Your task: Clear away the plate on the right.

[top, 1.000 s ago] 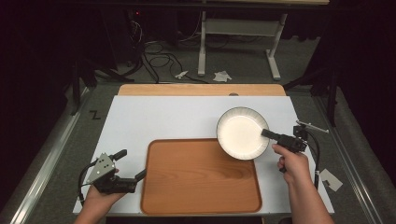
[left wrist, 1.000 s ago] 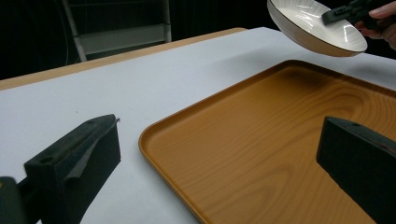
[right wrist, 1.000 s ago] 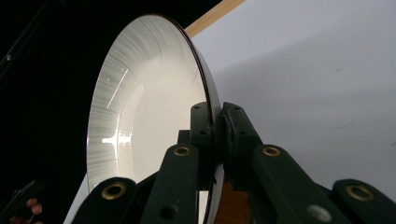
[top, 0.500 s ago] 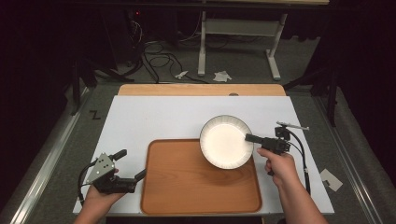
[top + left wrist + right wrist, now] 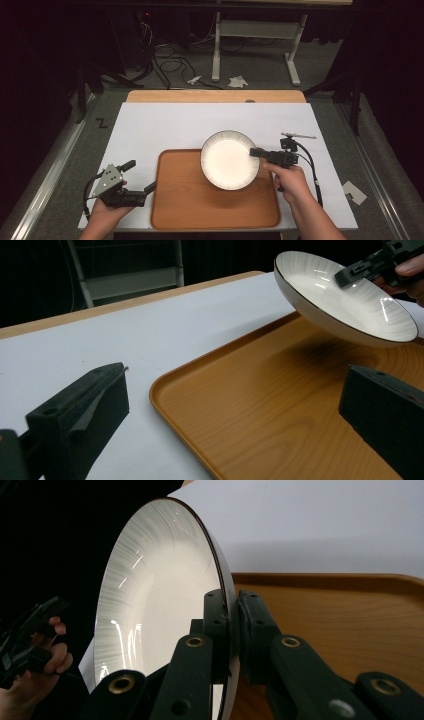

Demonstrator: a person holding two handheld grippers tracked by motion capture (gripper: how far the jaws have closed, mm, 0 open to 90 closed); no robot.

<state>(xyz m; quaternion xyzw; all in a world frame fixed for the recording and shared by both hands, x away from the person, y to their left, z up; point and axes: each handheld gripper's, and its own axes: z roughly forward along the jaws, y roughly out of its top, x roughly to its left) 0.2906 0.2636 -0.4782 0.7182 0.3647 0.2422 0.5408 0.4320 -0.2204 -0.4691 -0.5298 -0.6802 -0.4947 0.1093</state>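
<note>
A white plate with a dark rim hangs tilted above the far right part of the wooden tray. My right gripper is shut on the plate's right rim, and its pads pinch the plate's edge in the right gripper view. In the left gripper view the plate floats over the tray and throws a shadow on it. My left gripper rests open at the tray's left edge, near the front. One of its jaws is over the white mat and the other over the tray.
A white mat covers the table, with a strip of bare wood along the far edge. Beyond the table are cables, a desk frame and paper scraps on the floor. Another scrap lies to the right of the table.
My right gripper has carried the plate leftward and nearer, from above the mat beside the tray to above the tray's far right part. The left gripper has stayed put.
</note>
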